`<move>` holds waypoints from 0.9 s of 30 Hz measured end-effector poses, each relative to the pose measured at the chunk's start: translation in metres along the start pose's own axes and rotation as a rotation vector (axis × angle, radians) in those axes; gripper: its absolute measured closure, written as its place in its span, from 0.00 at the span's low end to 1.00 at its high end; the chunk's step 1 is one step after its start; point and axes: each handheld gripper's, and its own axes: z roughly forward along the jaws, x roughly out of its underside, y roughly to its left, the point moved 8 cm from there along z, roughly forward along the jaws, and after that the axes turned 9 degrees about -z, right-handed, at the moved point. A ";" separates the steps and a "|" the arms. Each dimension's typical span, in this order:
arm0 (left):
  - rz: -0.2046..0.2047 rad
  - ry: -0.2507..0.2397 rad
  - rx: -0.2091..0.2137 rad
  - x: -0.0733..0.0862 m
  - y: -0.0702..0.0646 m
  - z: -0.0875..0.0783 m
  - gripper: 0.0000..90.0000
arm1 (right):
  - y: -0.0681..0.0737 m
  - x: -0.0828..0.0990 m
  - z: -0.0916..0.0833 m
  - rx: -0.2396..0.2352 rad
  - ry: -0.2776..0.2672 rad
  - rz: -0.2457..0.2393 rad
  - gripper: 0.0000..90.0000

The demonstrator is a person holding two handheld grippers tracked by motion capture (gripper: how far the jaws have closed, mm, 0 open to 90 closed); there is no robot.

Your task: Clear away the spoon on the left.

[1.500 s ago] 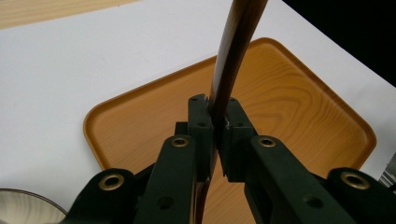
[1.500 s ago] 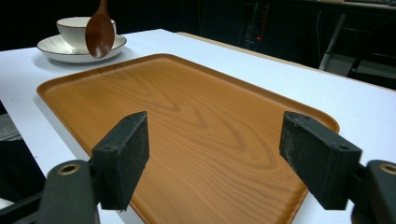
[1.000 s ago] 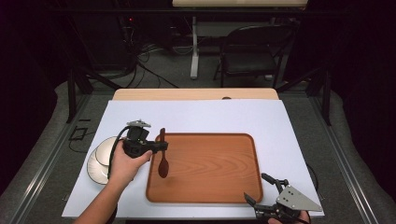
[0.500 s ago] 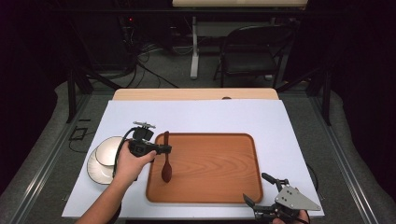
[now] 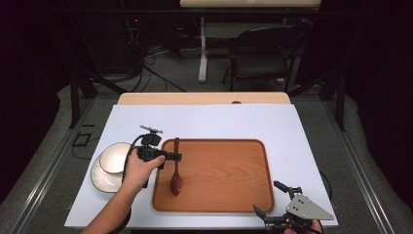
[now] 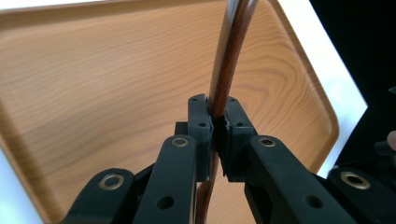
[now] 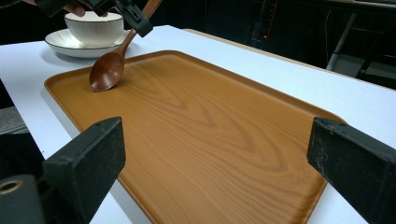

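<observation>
Two tools are at work over the white tabletop, and each has changed within the last second. Starting at the left edge, a bowl (image 5: pixel 116 157) sits on a saucer (image 5: pixel 103 176), untouched. Just beside them the left tool (image 5: pixel 171 157) is clamped narrow on the handle of the wooden spoon (image 5: pixel 175 168); the left gripper view shows its pads (image 6: pixel 201 122) pressing the dark shaft from both sides. A second ago the spoon hung near the tray's left rim with its bowl end raised; now the hand has come down and carried it inward, so the spoon's bowl end rests on the wooden tray (image 5: pixel 229 195) near its left rim, with the handle slanting up toward the tabletop's far edge. The right gripper view confirms the contact: the bowl end touches the tray floor while the handle is lifted in the grip.

At the near right corner of the tabletop, the right tool (image 5: pixel 272 204) has just been opening and now stands wide, with nothing between its jaws; it hovers off the tray's near right corner.

I judge that the spoon is being laid into the tray and the placement is nearly done: what remains is to lower the handle flat and release it.
</observation>
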 end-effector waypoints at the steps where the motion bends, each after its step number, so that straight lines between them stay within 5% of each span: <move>1: 0.000 0.000 0.000 0.000 0.000 0.000 0.94 | 0.000 0.000 0.000 -0.001 0.000 0.002 0.05; 9: -0.099 -0.009 0.025 -0.002 0.017 0.010 0.92 | 0.000 0.000 -0.001 -0.005 0.000 0.001 0.03; 27: -0.209 -0.026 0.011 0.001 0.035 0.023 0.90 | 0.001 -0.001 -0.001 -0.010 -0.004 0.002 0.03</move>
